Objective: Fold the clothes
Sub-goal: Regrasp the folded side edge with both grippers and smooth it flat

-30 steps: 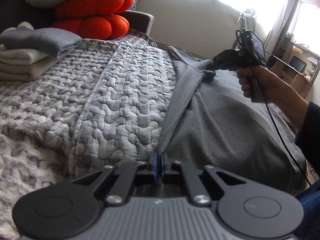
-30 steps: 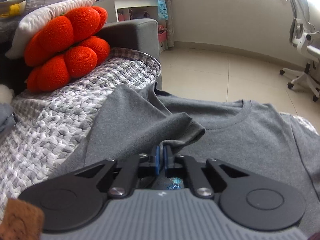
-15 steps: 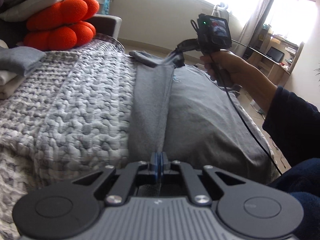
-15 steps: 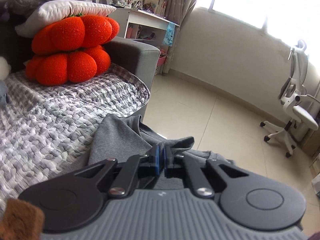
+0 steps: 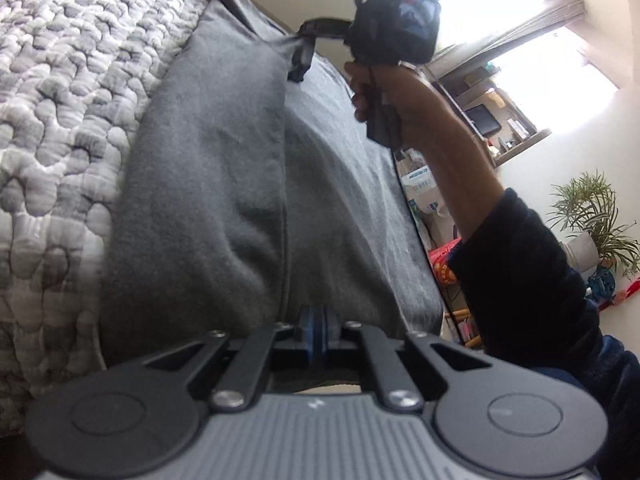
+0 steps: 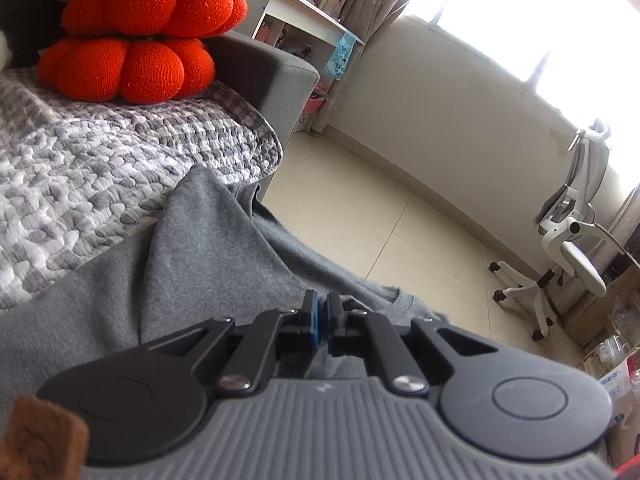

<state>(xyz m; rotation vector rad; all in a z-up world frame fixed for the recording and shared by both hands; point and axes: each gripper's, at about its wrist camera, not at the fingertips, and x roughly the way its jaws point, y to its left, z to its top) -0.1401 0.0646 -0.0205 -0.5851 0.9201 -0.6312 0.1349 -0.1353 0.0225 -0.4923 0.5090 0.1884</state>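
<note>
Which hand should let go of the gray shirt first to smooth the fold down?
Probably the left gripper: its end of the shirt already lies low on the quilt, while the right gripper holds its corner up.

Bare quilt is left free beside the shirt; far end is blocked by orange cushions and sofa arm.
</note>
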